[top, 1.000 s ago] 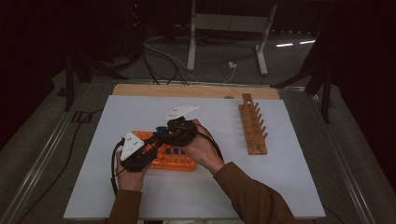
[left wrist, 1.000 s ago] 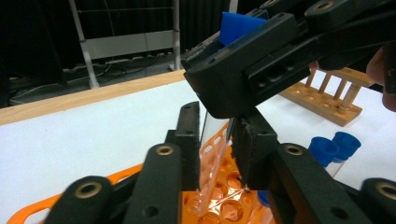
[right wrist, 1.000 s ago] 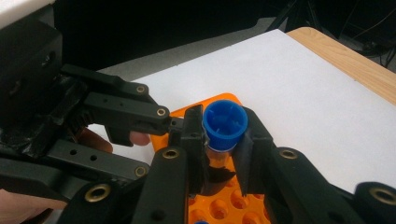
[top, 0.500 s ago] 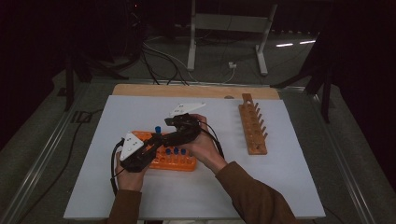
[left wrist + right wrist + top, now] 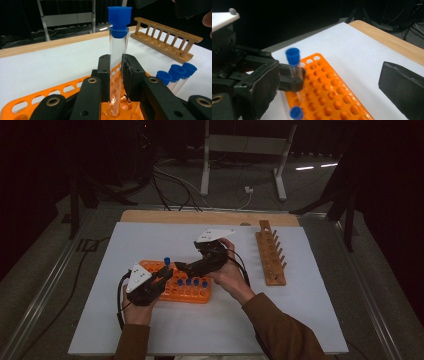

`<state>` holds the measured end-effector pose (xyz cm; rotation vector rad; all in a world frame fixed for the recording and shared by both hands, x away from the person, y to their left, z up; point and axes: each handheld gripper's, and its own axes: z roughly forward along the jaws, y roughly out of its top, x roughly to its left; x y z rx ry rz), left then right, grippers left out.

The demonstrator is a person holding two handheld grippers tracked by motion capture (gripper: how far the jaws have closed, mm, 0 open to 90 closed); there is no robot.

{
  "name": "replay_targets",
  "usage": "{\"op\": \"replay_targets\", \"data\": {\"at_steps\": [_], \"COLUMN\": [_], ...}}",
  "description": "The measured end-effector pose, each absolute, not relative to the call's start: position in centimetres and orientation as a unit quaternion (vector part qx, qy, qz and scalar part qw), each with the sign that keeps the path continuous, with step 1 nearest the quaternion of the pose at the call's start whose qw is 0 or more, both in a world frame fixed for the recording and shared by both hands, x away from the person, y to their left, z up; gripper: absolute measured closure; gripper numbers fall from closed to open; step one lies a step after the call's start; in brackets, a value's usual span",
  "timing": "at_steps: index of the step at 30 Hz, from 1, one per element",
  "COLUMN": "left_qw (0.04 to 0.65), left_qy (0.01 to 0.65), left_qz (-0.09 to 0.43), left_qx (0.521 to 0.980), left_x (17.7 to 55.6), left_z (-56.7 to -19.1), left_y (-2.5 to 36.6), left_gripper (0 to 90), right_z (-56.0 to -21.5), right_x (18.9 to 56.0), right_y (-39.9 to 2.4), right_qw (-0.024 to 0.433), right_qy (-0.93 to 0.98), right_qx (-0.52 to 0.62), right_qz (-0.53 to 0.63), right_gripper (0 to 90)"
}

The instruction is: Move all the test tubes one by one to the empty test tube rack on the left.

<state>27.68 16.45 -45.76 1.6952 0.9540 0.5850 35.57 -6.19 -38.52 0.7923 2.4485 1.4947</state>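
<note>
Three cameras cover one table. The high view looks forward and down from above the person's side, far enough back to take in the whole white table top (image 5: 300, 320) and the dark floor beyond it, with the orange rack (image 5: 186, 288) left of centre. The left gripper view sits very close to the orange rack (image 5: 62, 91), low over it, facing across the table toward a wooden rack (image 5: 167, 41) beyond. The right gripper view looks down at a slant onto the orange rack (image 5: 332, 90) from nearby. All three views share the orange rack and the white surface around it; the high view also shows the wooden rack (image 5: 270, 253), right of the orange one.
</note>
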Motion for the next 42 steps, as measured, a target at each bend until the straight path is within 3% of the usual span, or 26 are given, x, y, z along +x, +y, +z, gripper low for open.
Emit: {"op": "replay_targets", "data": {"at_steps": [21,42], "left_qw": [0.527,0.465], "left_qy": [0.401,0.402], "left_qz": [0.216,0.205], "left_qx": [0.717,0.762], "left_x": [27.1,26.9], "left_z": [-47.3,-48.5], "left_y": [16.1,15.5], "left_gripper": [78.2,78.2], "right_z": [-39.3,-39.7], "right_x": [36.1,36.5], "right_y": [-9.8,-12.1], "right_qw": [0.106,0.112], "right_qy": [0.81,0.808], "right_qx": [0.283,0.296], "right_qz": [0.503,0.496], "right_gripper": [2.2,2.3]}}
